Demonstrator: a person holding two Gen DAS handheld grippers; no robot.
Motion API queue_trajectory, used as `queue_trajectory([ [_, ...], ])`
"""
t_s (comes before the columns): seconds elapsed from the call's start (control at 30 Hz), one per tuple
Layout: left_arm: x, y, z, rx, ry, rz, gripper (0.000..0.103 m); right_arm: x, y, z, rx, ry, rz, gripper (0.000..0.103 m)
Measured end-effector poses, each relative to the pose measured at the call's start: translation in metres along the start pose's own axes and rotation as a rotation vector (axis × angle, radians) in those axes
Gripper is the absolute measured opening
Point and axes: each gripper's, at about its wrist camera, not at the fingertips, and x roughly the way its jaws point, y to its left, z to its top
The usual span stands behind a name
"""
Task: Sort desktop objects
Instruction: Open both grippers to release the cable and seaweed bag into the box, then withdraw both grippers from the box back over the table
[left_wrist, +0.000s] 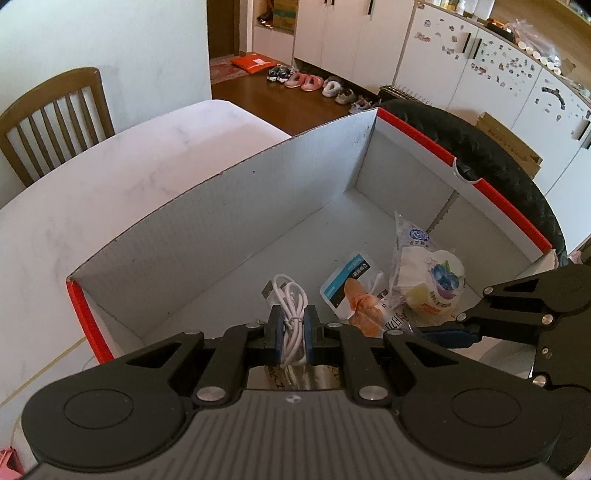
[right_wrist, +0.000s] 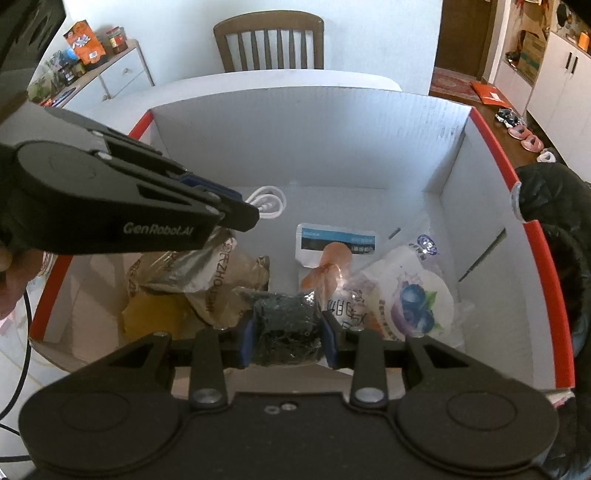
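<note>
Left gripper (left_wrist: 293, 334) pinched tight on a coiled white cable (left_wrist: 290, 302), blue pads pressing both sides of the bundle. Cable is thin, glossy white, looped several times with a small tie round the middle and a grey USB plug sticking out at the top left of the coil. It hangs between the fingertips, over the inside of the cardboard box (left_wrist: 221, 206), which is white inside with a red rim.

Right gripper (right_wrist: 288, 338) clamped on a dark bundle (right_wrist: 286, 325): black-green, crinkly, shiny as if wrapped in clear film, roughly block-shaped, filling the whole gap between the blue pads. It sits low over the box near the near wall.

Ahead of the right gripper, on the box floor: a white pouch with a blue band (right_wrist: 334, 243), an orange-pink item (right_wrist: 327, 269) lying partly over that pouch, and just right of it a clear bag with a blueberry print (right_wrist: 413, 299). Left of the right gripper, a crumpled brown paper-look bag with lettering (right_wrist: 207, 280), something yellow below it. Left gripper enters the right wrist view from the left, above the brown bag, white loops showing past its tip.

Box stands on a white table (left_wrist: 110, 177); wooden chair (left_wrist: 55, 114) beyond it.
</note>
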Motion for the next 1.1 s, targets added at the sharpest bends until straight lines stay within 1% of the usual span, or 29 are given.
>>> queue_trajectory([
  [0.17,0.001,0.001,-0.002,0.01,-0.003,0.014,0.01,0.004,0.003,0.001,-0.021,0.015,-0.012,0.038],
  [0.33,0.0,-0.001,-0.003,-0.005,-0.011,0.011,0.01,0.003,0.003,0.001,-0.033,0.018,-0.014,0.039],
  [0.43,-0.001,0.0,-0.003,-0.009,-0.014,0.01,0.011,0.0,0.002,0.0,-0.032,0.011,-0.009,0.046],
  [0.5,-0.003,-0.001,-0.003,-0.011,-0.021,0.011,0.011,-0.002,0.002,-0.001,-0.03,-0.001,-0.006,0.054],
  [0.53,-0.004,-0.001,-0.003,-0.012,-0.023,0.013,0.011,-0.003,0.002,-0.001,-0.029,-0.007,-0.004,0.055],
  [0.6,-0.005,-0.001,-0.004,-0.015,-0.025,0.011,0.011,-0.007,0.002,-0.002,-0.028,-0.02,-0.005,0.062],
  [0.77,-0.011,-0.001,-0.005,-0.031,-0.038,0.004,0.011,-0.017,-0.002,-0.002,-0.014,-0.051,0.008,0.066],
  [0.8,-0.013,-0.001,-0.006,-0.033,-0.047,0.003,0.011,-0.02,-0.002,-0.001,-0.012,-0.06,0.011,0.071],
  [0.83,-0.016,-0.001,-0.007,-0.033,-0.058,0.005,0.011,-0.022,-0.003,-0.001,-0.01,-0.068,0.012,0.073],
  [0.9,-0.02,-0.002,-0.008,-0.03,-0.07,0.006,0.014,-0.028,-0.004,0.0,-0.004,-0.083,0.019,0.076],
  [0.97,-0.025,-0.003,-0.009,-0.029,-0.079,0.004,0.022,-0.033,-0.005,-0.001,0.0,-0.095,0.028,0.078],
  [1.03,-0.029,-0.005,-0.011,-0.022,-0.09,0.001,0.025,-0.038,-0.005,-0.001,0.0,-0.108,0.035,0.08],
  [1.1,-0.032,-0.007,-0.012,-0.016,-0.095,0.003,0.026,-0.043,-0.006,-0.002,0.001,-0.119,0.04,0.082],
])
